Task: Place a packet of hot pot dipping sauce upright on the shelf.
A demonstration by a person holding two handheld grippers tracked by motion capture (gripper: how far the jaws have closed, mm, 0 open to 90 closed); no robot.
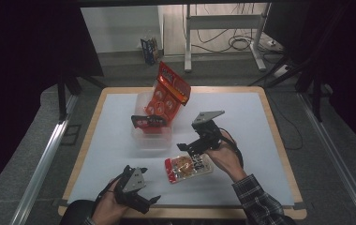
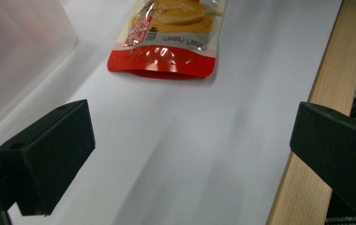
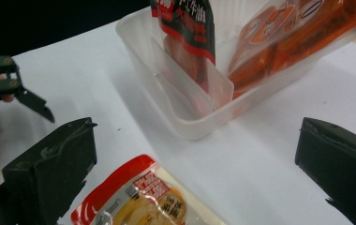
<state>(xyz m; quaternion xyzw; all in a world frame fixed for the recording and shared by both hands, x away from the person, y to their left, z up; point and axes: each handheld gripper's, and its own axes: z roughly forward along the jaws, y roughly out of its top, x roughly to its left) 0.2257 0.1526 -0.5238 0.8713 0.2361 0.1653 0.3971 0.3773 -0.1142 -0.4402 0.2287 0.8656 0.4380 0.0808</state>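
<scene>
A red-edged snack pouch (image 1: 188, 168), its print too small to read, lies flat on the table (image 1: 260, 140) between the released left gripper (image 1: 145, 200) and right gripper (image 1: 185, 149), both with jaws wide.

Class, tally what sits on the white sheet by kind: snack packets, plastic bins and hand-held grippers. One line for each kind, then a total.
Snack packets: 3 (flat packet, tall orange packet, dark-topped packet)
Plastic bins: 1 (bin)
Grippers: 2 (left gripper, right gripper)
Total: 6
</scene>
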